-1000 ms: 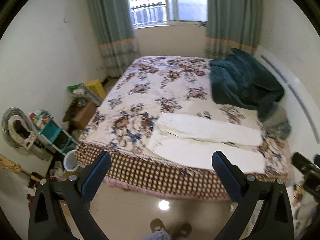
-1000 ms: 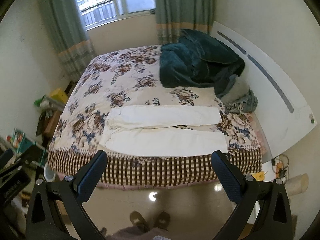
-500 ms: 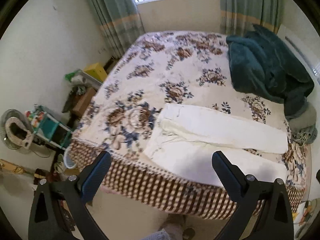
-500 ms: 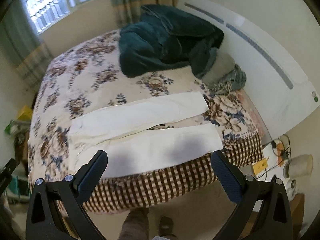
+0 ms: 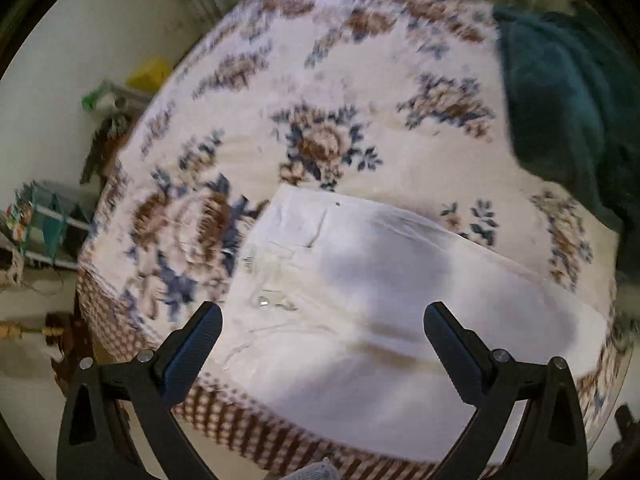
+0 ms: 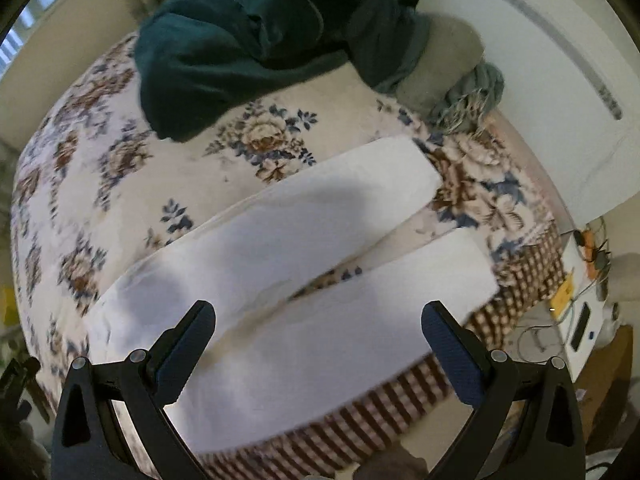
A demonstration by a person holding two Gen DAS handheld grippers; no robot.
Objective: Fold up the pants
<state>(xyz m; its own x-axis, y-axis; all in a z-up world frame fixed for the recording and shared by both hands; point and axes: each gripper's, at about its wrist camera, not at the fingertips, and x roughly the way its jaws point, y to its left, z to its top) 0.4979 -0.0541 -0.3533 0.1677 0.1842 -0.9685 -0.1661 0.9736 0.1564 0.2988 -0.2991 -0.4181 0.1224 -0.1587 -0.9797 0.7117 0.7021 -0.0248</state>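
White pants [image 5: 380, 280] lie flat on the near edge of a floral bed [image 5: 320, 80], waist to the left and both legs running right. In the right wrist view the pants [image 6: 280, 248] show their two legs spread apart, with the hems at the right. My left gripper [image 5: 322, 326] is open and empty, hovering above the waist end. My right gripper [image 6: 318, 322] is open and empty, hovering above the gap between the legs. Neither touches the cloth.
A dark teal blanket [image 6: 248, 40] and a grey-blue cloth [image 6: 468, 88] are heaped at the bed's head by the white headboard [image 6: 560, 80]. A teal shelf rack [image 5: 44, 220] stands on the floor at the left. A white nightstand with cables [image 6: 580, 300] stands at the right.
Both grippers have moved in from across the room and dropped close over the pants. The bed now fills both views. Both stay open.
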